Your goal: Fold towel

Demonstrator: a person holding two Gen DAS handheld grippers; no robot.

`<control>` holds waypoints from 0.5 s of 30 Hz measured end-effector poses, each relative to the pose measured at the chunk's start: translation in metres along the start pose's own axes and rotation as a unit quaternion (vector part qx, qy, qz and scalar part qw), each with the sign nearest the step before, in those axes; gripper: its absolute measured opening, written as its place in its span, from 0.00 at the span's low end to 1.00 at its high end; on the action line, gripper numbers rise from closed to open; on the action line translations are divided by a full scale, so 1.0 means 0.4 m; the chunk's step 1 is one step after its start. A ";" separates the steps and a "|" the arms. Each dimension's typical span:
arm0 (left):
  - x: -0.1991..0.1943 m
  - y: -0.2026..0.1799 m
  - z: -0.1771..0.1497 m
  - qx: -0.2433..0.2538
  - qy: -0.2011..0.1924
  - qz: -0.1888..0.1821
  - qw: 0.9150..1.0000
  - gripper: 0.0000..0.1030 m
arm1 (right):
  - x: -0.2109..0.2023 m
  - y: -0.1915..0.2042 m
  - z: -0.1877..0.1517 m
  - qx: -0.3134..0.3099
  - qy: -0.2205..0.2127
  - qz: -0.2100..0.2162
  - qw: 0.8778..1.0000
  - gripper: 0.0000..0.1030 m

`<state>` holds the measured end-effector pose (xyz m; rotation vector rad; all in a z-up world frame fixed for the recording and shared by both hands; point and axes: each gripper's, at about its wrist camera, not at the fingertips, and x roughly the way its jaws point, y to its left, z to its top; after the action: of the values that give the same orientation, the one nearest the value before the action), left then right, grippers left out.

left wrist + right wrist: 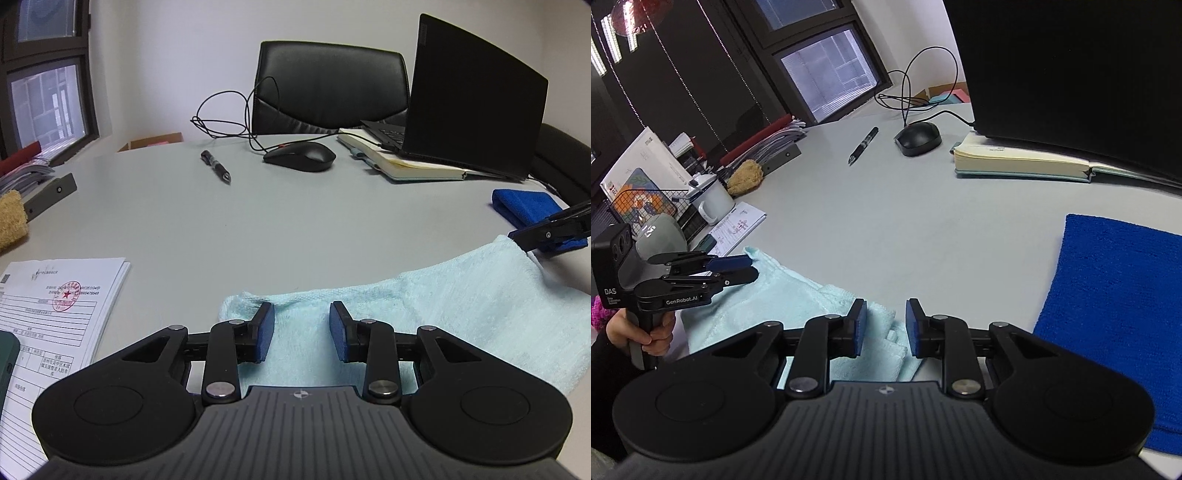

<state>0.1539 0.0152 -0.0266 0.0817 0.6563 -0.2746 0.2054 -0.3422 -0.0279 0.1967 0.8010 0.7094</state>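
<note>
The left gripper (302, 330) sat low over the near-left corner of the light aqua terry towel (424, 314), jaws apart with nothing pinched, while the right gripper (885, 328) hung released over the layered right end. The towel lay partly folded on the grey table (258, 221), beside a blue cloth (1115, 314). It looked soft, light and floppy, best pinched at its two end corners.
</note>
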 end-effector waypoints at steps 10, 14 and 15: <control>0.004 0.000 0.000 0.002 0.001 0.000 1.000 0.36 | 0.030 0.004 -0.006 -0.007 0.015 0.033 0.999 0.37; 0.005 0.003 0.000 -0.001 0.001 -0.002 1.000 0.36 | 0.025 0.003 -0.005 -0.005 0.007 0.037 0.999 0.24; 0.006 0.004 0.000 -0.001 0.001 -0.002 1.000 0.36 | 0.019 0.003 -0.004 -0.005 0.003 0.040 0.999 0.21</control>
<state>0.1559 0.0162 -0.0282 0.0793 0.6591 -0.2779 0.2073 -0.3364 -0.0330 0.2185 0.7981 0.7907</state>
